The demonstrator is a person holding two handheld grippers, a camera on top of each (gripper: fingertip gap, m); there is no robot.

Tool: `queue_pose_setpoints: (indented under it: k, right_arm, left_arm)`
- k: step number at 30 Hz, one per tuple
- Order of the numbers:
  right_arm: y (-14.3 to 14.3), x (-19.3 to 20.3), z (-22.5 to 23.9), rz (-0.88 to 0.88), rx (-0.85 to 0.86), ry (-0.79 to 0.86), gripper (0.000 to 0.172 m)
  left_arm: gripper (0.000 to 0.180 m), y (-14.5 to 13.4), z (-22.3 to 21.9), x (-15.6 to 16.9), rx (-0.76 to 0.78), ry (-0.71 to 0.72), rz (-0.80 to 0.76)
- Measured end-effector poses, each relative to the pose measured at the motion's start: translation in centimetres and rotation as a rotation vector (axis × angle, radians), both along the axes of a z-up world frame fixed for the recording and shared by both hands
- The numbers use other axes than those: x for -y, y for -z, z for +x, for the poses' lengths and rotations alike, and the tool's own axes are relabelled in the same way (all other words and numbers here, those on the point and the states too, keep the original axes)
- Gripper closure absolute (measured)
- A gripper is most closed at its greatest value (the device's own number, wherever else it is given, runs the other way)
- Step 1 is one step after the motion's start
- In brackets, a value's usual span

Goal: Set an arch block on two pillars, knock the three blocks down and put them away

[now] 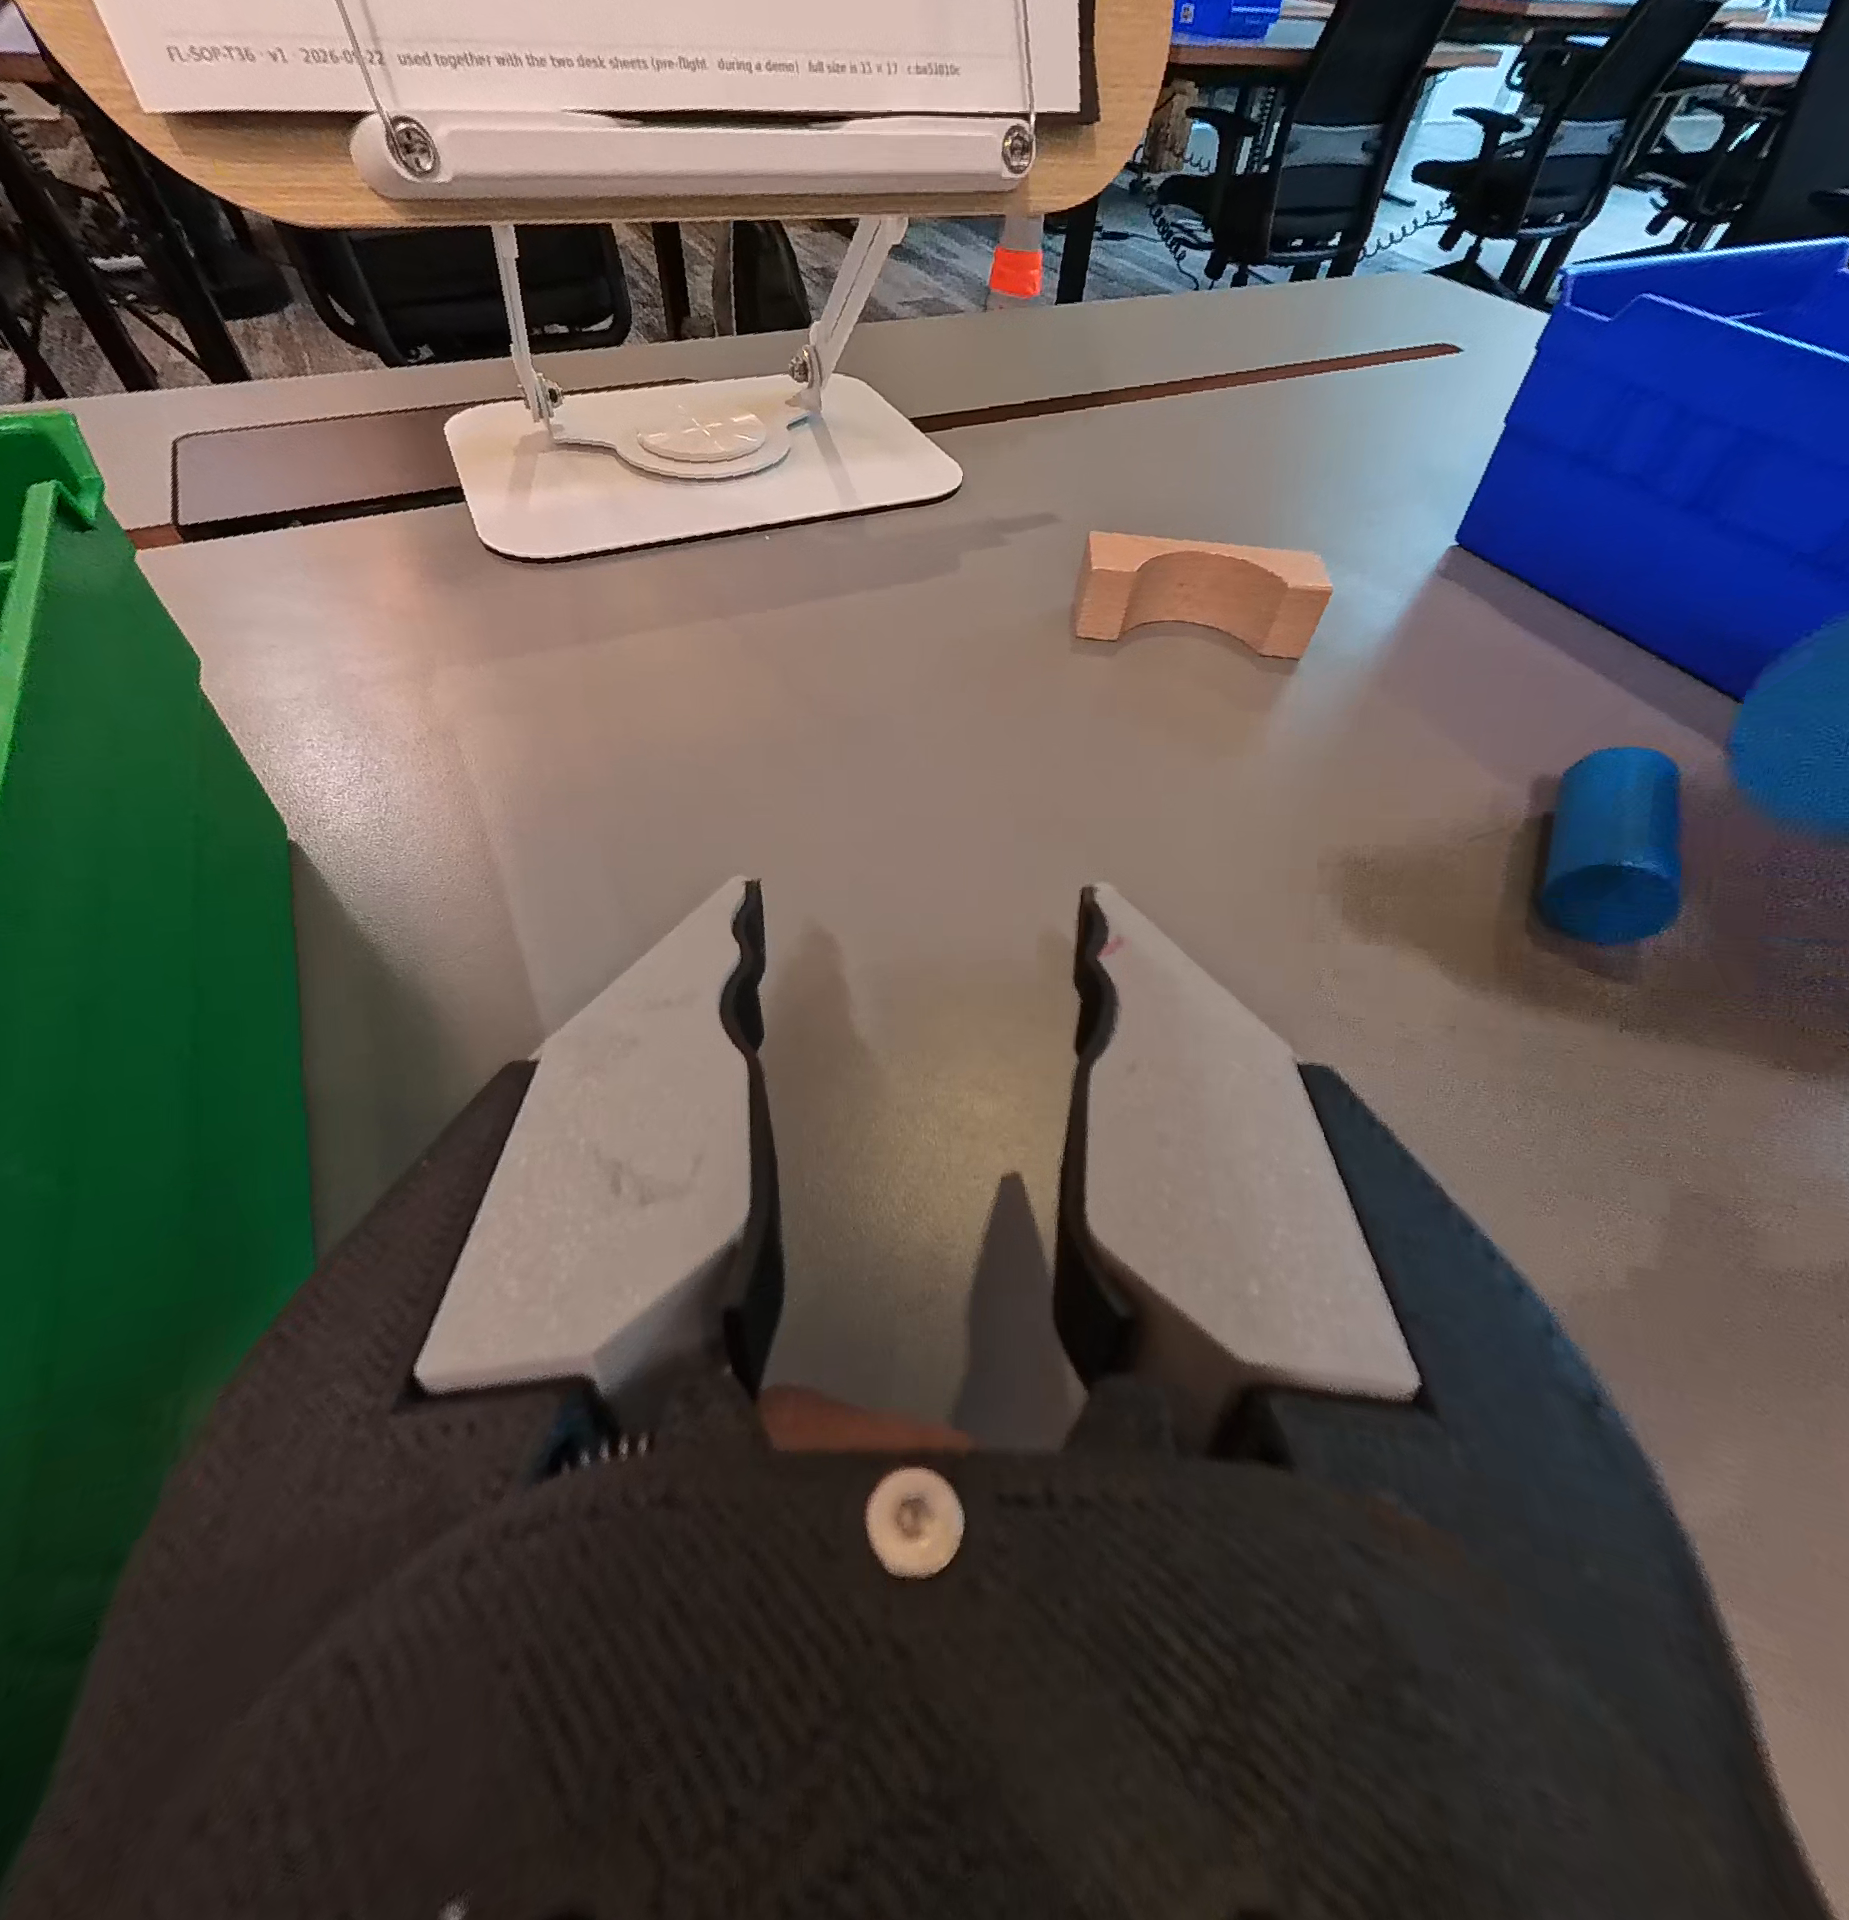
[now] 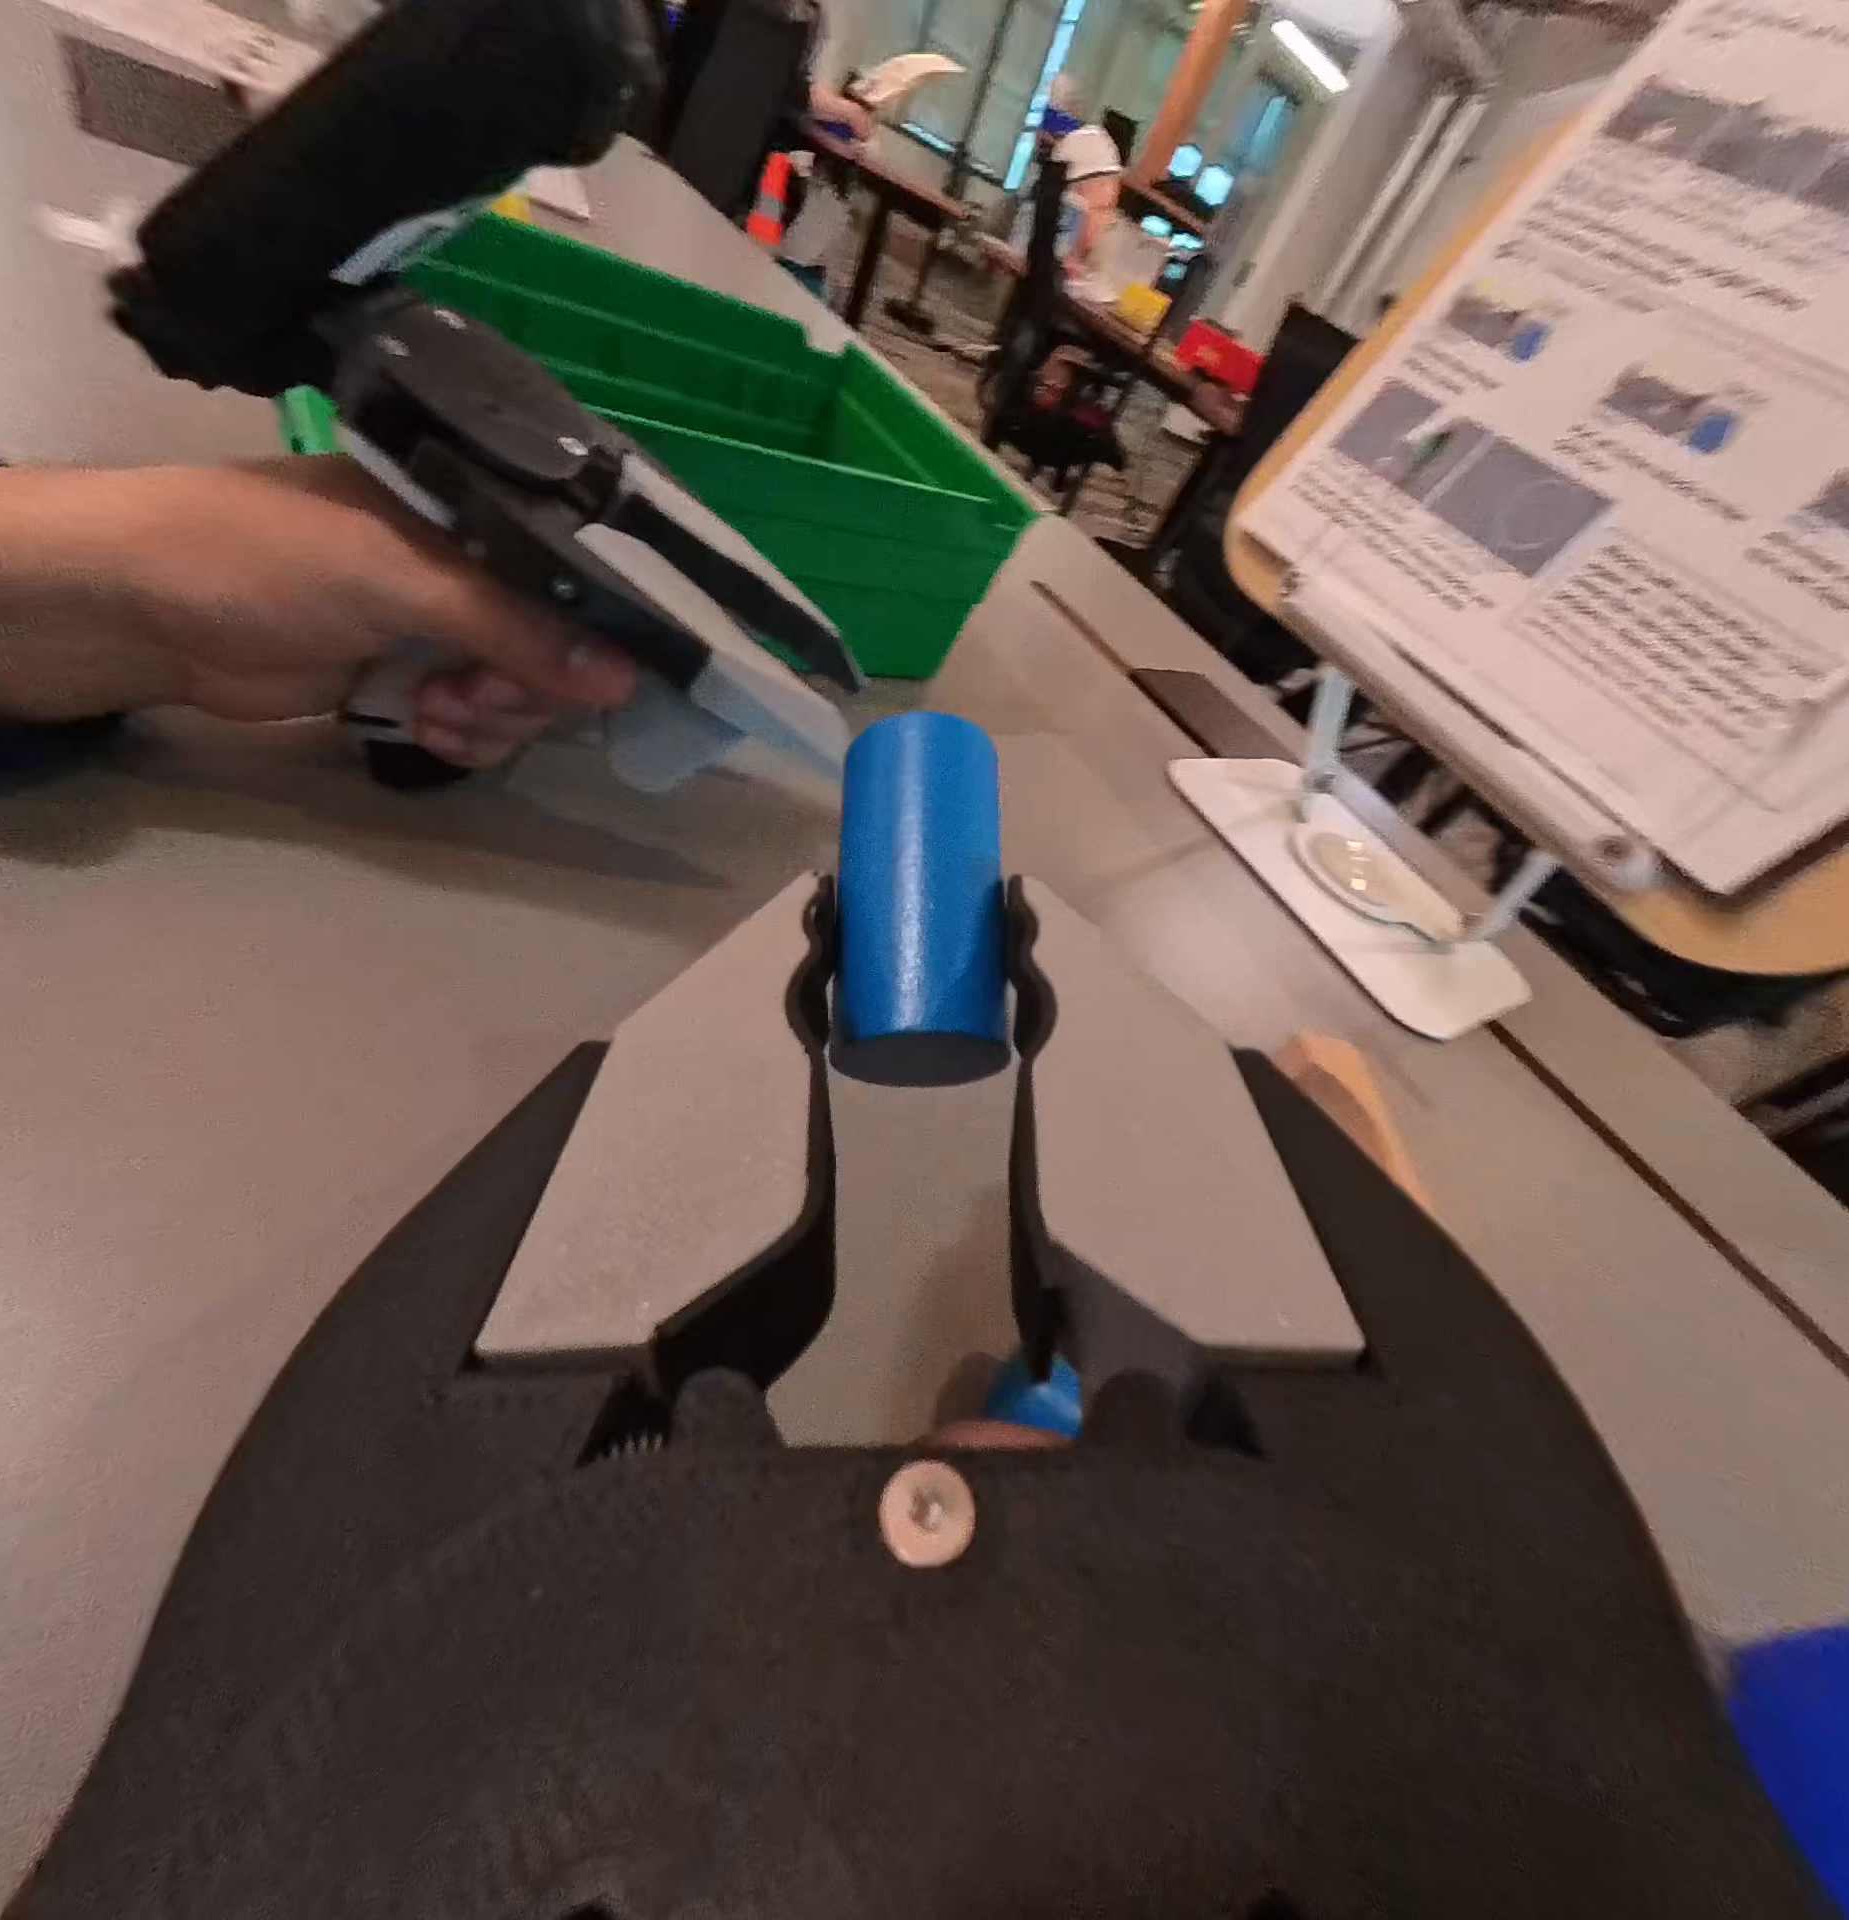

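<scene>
Two blue cylinder pillars: one [image 2: 920, 914] clamped between right gripper [image 2: 918, 971] pads, above grey table [image 1: 795, 748]; other [image 1: 1611, 847] lying on table.
Wooden arch block [image 1: 1200, 608]: on its side, near blue bin [image 1: 1689, 457].
Left gripper [image 1: 920, 935]: jaws apart, bare, beside green bin [image 1: 89, 935].

In the left wrist view a blurred blue shape [image 1: 1819, 727] runs off the right edge, and the green bin [image 1: 89, 935] and blue bin [image 1: 1709, 457] are cropped. In the right wrist view the wooden arch block [image 2: 1351, 1101] is mostly hidden behind the right gripper's [image 2: 918, 899] body, and a second blue cylinder [image 2: 1034, 1397] peeks between its fingers
</scene>
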State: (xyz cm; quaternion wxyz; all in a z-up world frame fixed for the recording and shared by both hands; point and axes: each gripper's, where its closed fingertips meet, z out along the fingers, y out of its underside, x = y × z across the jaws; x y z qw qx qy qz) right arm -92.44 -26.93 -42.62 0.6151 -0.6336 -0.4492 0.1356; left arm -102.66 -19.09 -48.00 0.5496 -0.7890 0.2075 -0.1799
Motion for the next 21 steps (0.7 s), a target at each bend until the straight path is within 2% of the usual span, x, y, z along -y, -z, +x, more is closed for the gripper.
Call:
queue_pose_setpoints:
  k: [4, 9, 12, 17, 21]
  right_arm:
    - [-3.7, -1.0, 5.3, 0.072, -0.048, 0.204, 0.142]
    - [-10.0, -0.1, 12.3, 0.139, -0.189, 0.373, 0.142]
    - [-11.9, 0.2, 17.0, 0.19, -0.199, 0.52, 0.142]
    - [-12.0, -0.4, 24.7, 0.184, -0.221, 0.727, 0.142]
    - [-8.2, -2.3, 30.2, 0.023, -0.213, 0.856, 0.142]
  left_arm:
    - [0.121, 0.1, 0.1, 0.0, -0.006, 0.003, -0.008]
    - [0.12, 0.2, 0.1, 0.0, -0.01, 0.005, -0.008]
    - [0.12, 0.2, 0.1, 0.0, -0.01, 0.005, -0.006]
    - [0.12, 0.2, 0.1, 0.0, -0.011, 0.004, -0.006]
    - [0.12, 0.2, 0.1, 0.0, -0.011, 0.004, -0.009]
